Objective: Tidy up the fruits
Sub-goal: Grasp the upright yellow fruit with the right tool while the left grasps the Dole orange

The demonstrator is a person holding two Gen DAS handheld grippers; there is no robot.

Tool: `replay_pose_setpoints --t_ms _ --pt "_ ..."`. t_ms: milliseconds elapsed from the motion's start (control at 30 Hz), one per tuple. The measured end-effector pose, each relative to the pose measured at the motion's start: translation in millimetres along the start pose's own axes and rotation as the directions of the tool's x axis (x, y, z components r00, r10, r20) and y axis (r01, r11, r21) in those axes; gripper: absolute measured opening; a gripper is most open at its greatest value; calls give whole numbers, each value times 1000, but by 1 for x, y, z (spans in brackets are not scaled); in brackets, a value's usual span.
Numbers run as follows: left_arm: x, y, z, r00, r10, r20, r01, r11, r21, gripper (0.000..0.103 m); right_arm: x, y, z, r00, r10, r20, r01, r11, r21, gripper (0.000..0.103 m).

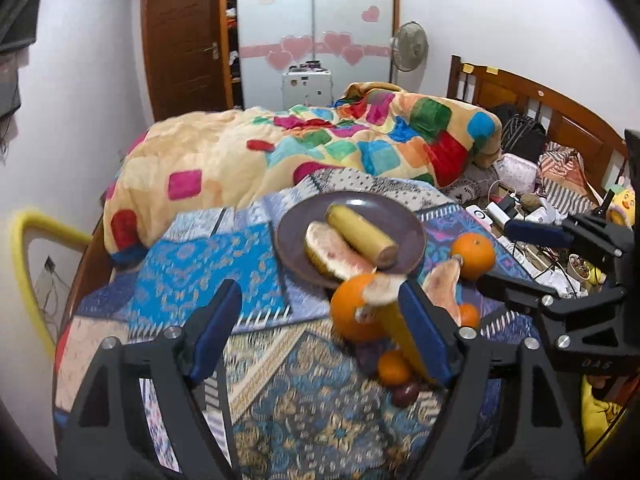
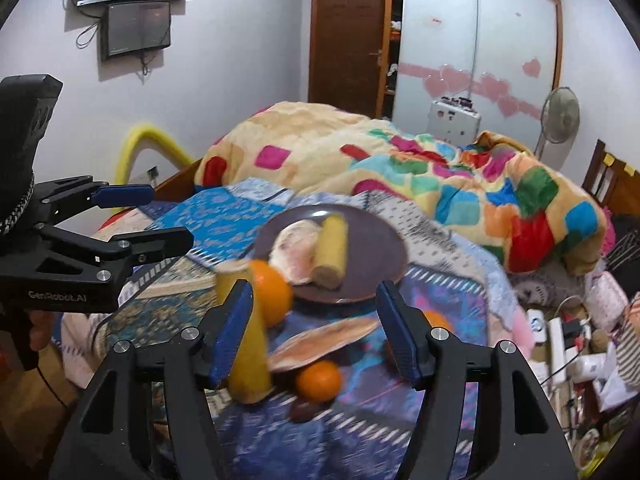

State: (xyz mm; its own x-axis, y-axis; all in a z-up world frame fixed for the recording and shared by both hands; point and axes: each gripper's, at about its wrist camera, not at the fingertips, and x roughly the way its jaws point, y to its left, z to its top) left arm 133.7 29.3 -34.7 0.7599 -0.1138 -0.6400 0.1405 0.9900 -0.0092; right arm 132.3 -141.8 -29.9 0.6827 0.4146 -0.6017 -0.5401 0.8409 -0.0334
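A dark purple plate (image 1: 416,236) (image 2: 380,256) on the patterned bedspread holds a banana piece (image 1: 362,236) (image 2: 332,252) and a pomelo wedge (image 1: 332,256) (image 2: 294,254). Before it lie a big orange (image 1: 352,312) (image 2: 272,292), a second banana piece (image 1: 404,336) (image 2: 248,356), another pomelo wedge (image 1: 444,288) (image 2: 320,344), more oranges (image 1: 474,254) (image 2: 320,380) and a dark plum (image 1: 404,394) (image 2: 302,410). My left gripper (image 1: 320,328) is open, its right finger against the second banana piece. My right gripper (image 2: 316,332) is open over the fruit pile.
A colourful quilt (image 1: 320,148) is heaped behind the plate. Cables, chargers and clutter (image 1: 520,216) lie to the right by the wooden headboard (image 1: 560,112). A yellow padded rail (image 1: 24,264) stands at the left bed edge.
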Motion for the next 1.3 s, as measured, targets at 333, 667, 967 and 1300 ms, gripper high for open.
replay_pose_setpoints --t_ms 333,667,967,1300 --pt "7 27 -46 999 20 -49 -23 997 -74 83 34 24 -27 996 78 -54 -75 996 46 60" --pt "16 28 -61 997 2 -78 -8 997 -76 83 55 33 -34 988 113 -107 -109 993 49 36" --pt "25 13 -47 997 -34 -75 28 996 -81 83 29 21 -30 987 146 -65 -142 988 69 34" --pt "53 -21 -30 994 -53 -94 50 998 -29 85 -11 -18 -20 998 56 31 -59 993 99 34"
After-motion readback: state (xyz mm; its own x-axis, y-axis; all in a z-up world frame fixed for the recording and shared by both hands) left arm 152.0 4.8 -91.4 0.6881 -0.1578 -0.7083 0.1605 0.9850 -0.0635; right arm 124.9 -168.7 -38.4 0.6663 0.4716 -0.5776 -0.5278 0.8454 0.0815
